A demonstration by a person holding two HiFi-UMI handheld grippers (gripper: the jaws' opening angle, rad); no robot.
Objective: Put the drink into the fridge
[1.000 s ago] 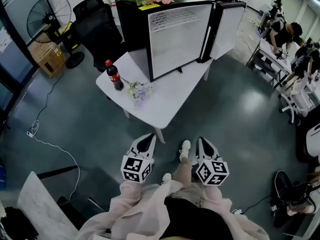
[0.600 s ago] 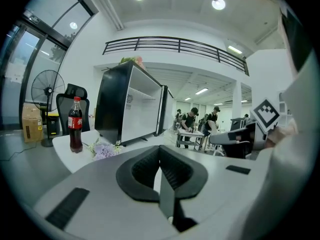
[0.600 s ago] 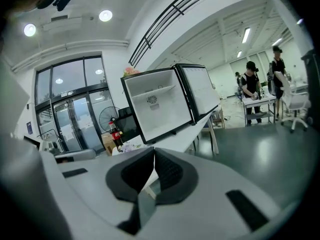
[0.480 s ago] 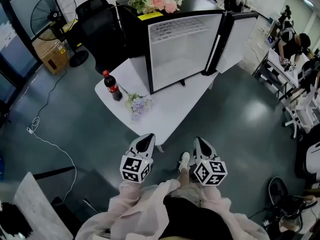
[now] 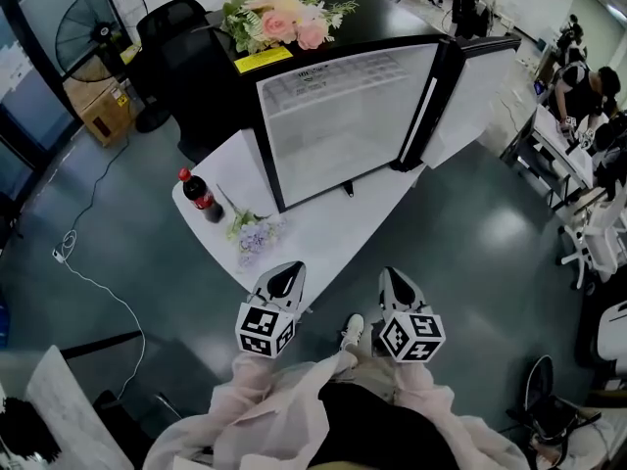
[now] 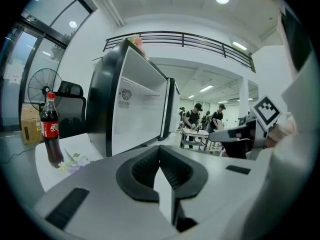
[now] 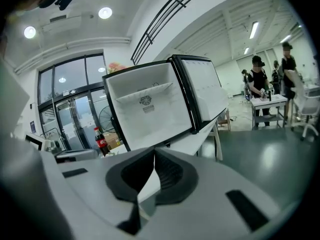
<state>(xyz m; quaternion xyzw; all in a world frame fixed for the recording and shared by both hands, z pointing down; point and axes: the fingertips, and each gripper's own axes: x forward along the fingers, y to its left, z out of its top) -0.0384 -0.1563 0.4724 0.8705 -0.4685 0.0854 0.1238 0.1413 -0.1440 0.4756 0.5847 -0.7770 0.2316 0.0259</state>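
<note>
Both clenched empty, left gripper [image 5: 285,280] and right gripper [image 5: 396,284] — the red-capped dark plastic cola bottle [image 5: 201,197] looks hefty, rigid and slick, so I'd grab its labelled middle.

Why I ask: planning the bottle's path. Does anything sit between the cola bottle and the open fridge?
Only a small flower sprig, lying flat on the table between the cola bottle and the fridge opening. A lifted bottle would likely pass over it. The door is swung open.

One drink [image 5: 199,196]; one fridge [image 5: 343,125]; one table [image 5: 323,228].
</note>
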